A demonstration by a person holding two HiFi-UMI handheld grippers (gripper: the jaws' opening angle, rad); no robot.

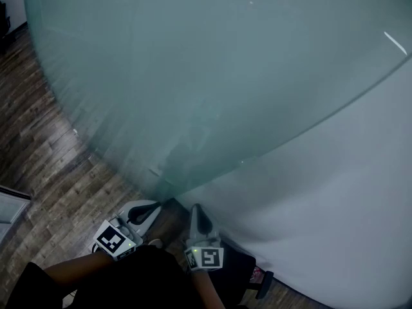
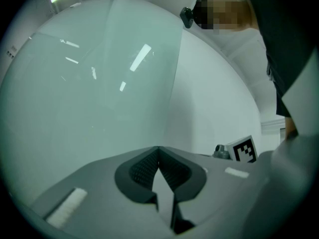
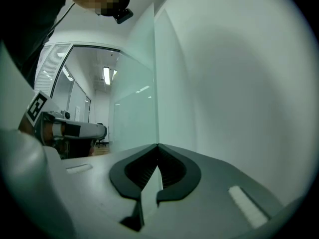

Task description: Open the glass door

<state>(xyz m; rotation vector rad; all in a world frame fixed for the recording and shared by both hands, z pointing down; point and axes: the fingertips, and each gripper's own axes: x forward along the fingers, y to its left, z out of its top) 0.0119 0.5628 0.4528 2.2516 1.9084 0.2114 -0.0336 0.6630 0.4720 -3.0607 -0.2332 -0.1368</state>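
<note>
Filling most of your head view, the frosted glass door (image 1: 193, 63) stands upright ahead of you, long axis vertical. Its broad face is toward you and its free vertical edge runs down beside the white wall (image 1: 335, 192) on the right, above the wooden floor (image 1: 45, 159). No handle shows, so I would work at that edge: set the tips against the glass close to it, low and square, and push steadily rather than jab, since the smooth pane will likely let them slide. Your left hand-held gripper (image 2: 158, 156) has its jaws together with nothing between them. Your right hand-held gripper (image 3: 158, 153) is likewise closed and empty, aimed almost straight at the door's edge.
</note>
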